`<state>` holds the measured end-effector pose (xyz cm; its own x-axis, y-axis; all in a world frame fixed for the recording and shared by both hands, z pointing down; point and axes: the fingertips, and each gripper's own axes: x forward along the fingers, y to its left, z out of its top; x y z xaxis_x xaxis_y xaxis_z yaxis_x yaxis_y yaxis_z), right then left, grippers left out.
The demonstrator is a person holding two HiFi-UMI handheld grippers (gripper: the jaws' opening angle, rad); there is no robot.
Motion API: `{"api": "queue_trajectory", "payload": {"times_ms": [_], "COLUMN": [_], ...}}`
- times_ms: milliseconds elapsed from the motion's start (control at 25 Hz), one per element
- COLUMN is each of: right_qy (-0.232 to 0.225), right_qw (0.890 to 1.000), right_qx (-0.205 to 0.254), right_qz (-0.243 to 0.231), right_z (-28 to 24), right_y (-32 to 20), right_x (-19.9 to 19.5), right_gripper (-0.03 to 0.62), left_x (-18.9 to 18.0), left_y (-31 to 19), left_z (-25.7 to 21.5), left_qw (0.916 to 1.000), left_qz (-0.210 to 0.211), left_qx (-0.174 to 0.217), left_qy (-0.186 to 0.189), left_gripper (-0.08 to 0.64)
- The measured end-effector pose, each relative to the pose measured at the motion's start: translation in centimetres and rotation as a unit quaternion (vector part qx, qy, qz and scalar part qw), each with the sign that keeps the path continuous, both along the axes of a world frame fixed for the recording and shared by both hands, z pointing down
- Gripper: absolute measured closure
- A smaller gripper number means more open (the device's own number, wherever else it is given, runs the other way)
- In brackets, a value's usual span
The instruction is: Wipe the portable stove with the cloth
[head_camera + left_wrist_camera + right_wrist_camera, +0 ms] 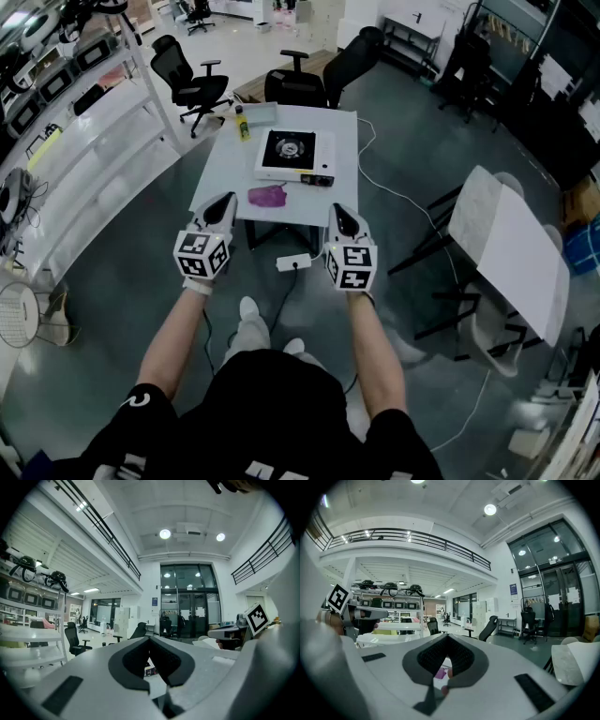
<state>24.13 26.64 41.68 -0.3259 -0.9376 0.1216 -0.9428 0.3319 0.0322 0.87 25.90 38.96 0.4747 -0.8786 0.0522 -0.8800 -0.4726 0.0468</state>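
Note:
The white portable stove (pixel 295 155) with its black burner sits on the far half of a small white table (pixel 220 169). A purple cloth (pixel 268 195) lies crumpled on the table just in front of the stove. I hold both grippers level, short of the table's near edge and apart from the cloth. My left gripper (pixel 224 203) is shut and empty; in the left gripper view its jaws (pixel 150 638) meet at the tip. My right gripper (pixel 339 215) is also shut with nothing in it (pixel 447 635). A sliver of the purple cloth (pixel 440 672) shows through its jaw gap.
A yellow bottle (pixel 243 125) stands at the table's far left corner. Black office chairs (pixel 194 84) (pixel 302 86) stand behind the table. White shelving (pixel 84 141) runs along the left, a second white table (pixel 511 239) stands at the right, and a power strip (pixel 293 262) with cables lies on the floor.

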Motion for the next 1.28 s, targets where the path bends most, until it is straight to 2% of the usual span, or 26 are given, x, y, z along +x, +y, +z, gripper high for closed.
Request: {"api": "queue_trajectory", "payload": {"times_ms": [320,560,880,1280], "right_qy": [-0.006,-0.002,0.004,0.009], "right_qw": [1.000,1.000,0.999,0.998], "right_qx": [-0.005,-0.019,-0.039,-0.059], "right_qz": [0.003,-0.001,-0.003,0.024], "right_z": [0.5,1.9,3.7,4.6], "right_y": [-2.4,-6.3,-15.3,-27.2], "right_x": [-0.2,-1.3,-2.7,-5.8], "right_gripper": [0.598,0.598,0.598,0.598], "left_x": [-0.1,-0.9,-1.7,-3.6], "left_y": [-2.2,-6.2,-15.7,-28.8], "left_z": [0.9,2.5,5.4,7.0], "left_qw": [1.0000,0.9998,0.9989,0.9960], "left_qz": [0.001,0.006,0.018,0.060], "left_qx": [-0.008,-0.018,-0.044,-0.065], "left_qy": [-0.001,0.003,0.008,0.009], "left_gripper": [0.561,0.561,0.560,0.561]}}
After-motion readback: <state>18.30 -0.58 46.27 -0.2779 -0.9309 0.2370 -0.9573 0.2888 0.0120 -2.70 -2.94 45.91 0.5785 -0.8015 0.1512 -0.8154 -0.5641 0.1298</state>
